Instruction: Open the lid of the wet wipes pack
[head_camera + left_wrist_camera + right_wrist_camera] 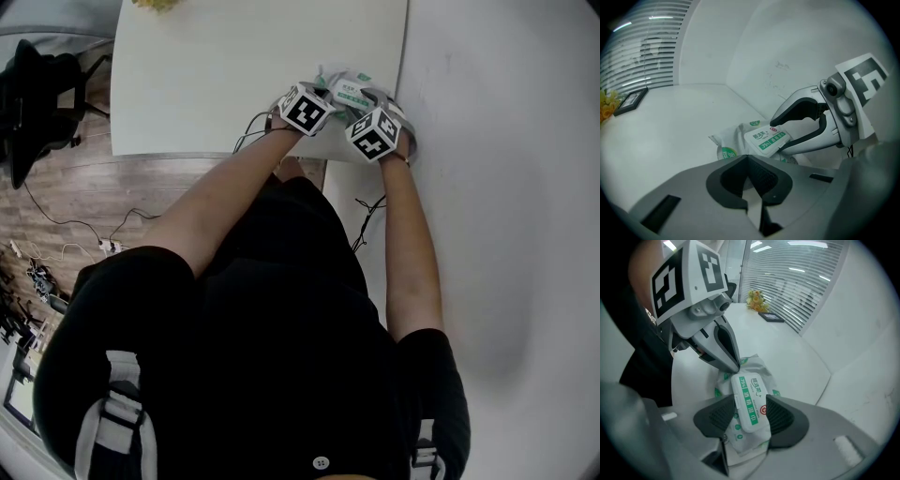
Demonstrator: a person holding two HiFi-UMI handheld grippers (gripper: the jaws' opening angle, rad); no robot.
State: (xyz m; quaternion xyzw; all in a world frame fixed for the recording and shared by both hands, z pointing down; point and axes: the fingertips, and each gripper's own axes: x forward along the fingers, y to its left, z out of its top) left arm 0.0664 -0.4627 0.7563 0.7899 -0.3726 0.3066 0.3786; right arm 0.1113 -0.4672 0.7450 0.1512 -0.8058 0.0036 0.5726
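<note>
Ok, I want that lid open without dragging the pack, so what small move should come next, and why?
Probably tilt the right gripper to pry the lid up: its pads seem to clamp the lid's long sides, and the shut left gripper rests its tip on the pack at the lid's far end, seemingly pinning it.

Head view: high above the person (281, 309), facing steeply down at the table (206, 75); pack (349, 91) small, far. Left gripper view: low, close, facing the right gripper (777, 135) across the pack. Right gripper view: closer, facing the left gripper (734, 364). All 3 share the pack.
</note>
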